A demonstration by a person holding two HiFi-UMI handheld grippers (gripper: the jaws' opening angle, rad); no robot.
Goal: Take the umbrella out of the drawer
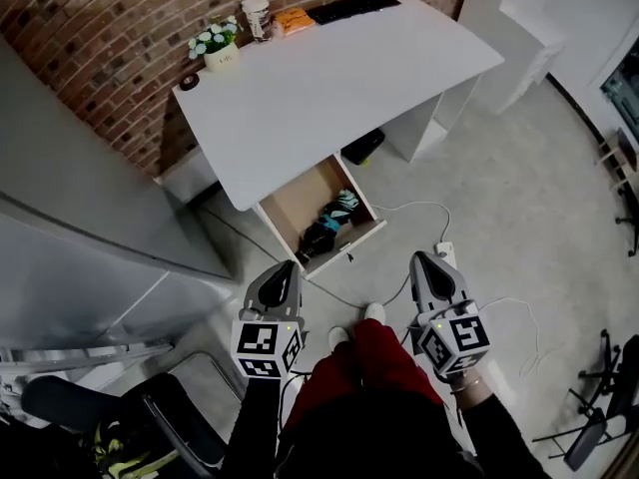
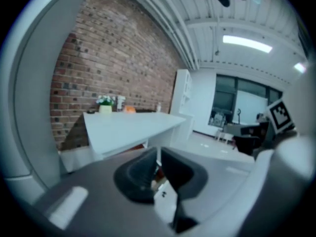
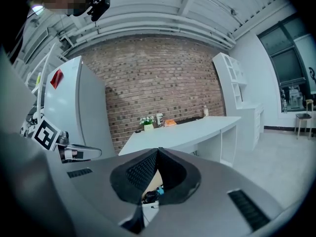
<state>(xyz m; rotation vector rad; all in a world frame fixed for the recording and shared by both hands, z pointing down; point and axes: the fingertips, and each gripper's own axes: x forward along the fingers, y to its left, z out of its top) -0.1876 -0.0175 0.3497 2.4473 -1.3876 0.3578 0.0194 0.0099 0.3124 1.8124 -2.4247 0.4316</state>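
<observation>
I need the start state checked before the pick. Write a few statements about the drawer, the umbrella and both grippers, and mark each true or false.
1. The drawer under the white desk stands open. True.
2. The umbrella lies on top of the desk. False: it lies inside the open drawer.
3. The left gripper and the right gripper both have their jaws together with nothing between them. True.
4. The flower pot stands on the floor beside the drawer. False: it stands on the desk's far corner, by the brick wall.
</observation>
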